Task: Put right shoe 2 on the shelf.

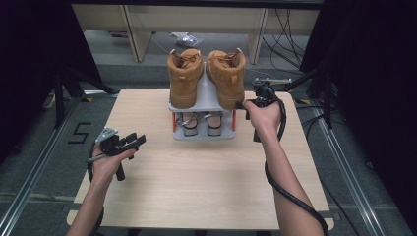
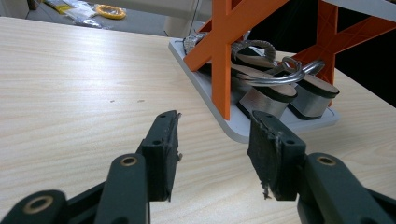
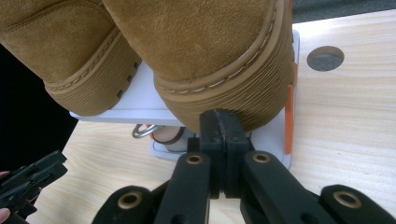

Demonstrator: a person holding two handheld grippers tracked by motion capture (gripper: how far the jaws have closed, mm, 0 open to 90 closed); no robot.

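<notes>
Right gripper [image 3: 219, 122]: jaws pressed together, tips against right boot [image 3: 210, 51] sole | Left gripper [image 2: 212, 140]: spread, hovering above table [image 1: 206, 182] | Rack [image 1: 202, 101] between them

Left forearm enters from bottom left; left hand [image 1: 105, 164] grips the left gripper [image 1: 133, 141] low over the table, jaws parted, nothing between its 2 pads [image 2: 161, 149]. Right forearm reaches forward from bottom right; right hand [image 1: 265, 115] holds the right gripper [image 3: 219, 123] extended, jaws pressed together, cable looping back beside the arm.
</notes>
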